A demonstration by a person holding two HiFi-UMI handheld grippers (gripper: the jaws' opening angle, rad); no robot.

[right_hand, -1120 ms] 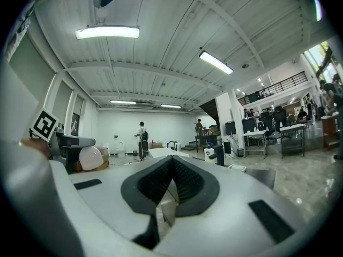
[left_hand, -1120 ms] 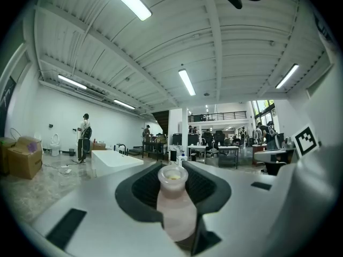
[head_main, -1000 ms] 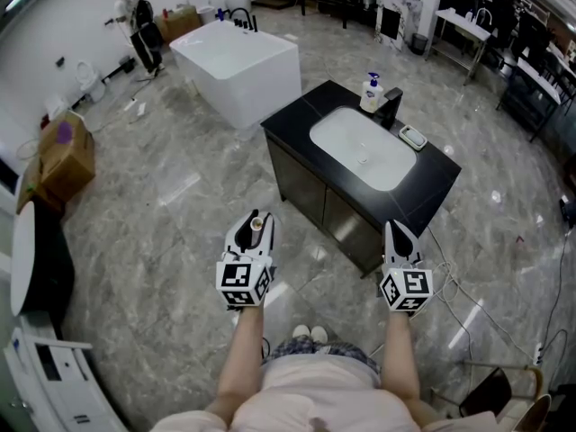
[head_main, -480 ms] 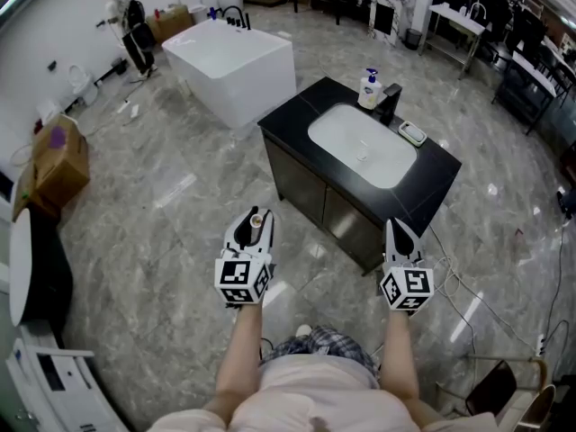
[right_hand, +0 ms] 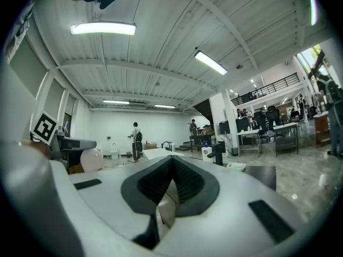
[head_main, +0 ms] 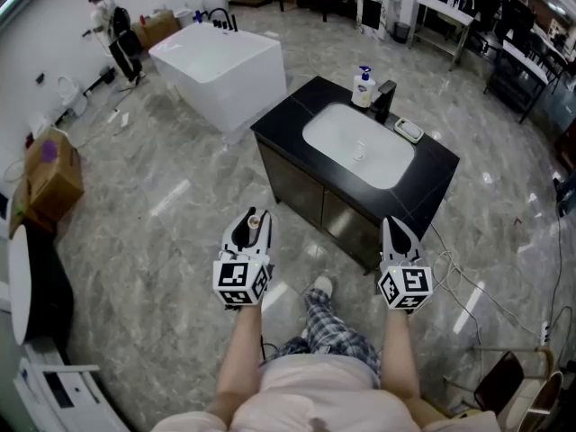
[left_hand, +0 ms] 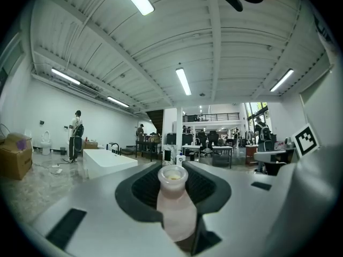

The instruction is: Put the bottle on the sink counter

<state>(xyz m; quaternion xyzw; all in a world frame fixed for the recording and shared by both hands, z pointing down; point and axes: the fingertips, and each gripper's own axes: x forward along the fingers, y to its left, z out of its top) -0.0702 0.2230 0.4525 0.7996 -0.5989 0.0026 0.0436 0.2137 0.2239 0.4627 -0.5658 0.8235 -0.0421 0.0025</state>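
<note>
A small pale pink bottle (left_hand: 174,208) with an open mouth stands upright between the dark pads of my left gripper (left_hand: 172,167), which is shut on it. In the head view that gripper (head_main: 250,230) hovers over the marble floor, short of the counter's near left corner. The black sink counter (head_main: 288,124) with its white basin (head_main: 358,147) lies ahead and slightly right. My right gripper (head_main: 399,237) hangs in front of the cabinet's near right side. Its jaws meet at the tips (right_hand: 171,162) with nothing between them.
On the counter stand a soap dispenser (head_main: 363,86), a black faucet (head_main: 385,100) and a small soap dish (head_main: 408,131). A white bathtub (head_main: 220,66) is beyond to the left, a cardboard box (head_main: 49,169) at far left. Cables (head_main: 459,277) trail on the floor at right.
The counter has come nearer and shifted slightly left in the head view as the person steps forward; one foot now shows ahead. Both grippers keep their pose and grip.
</note>
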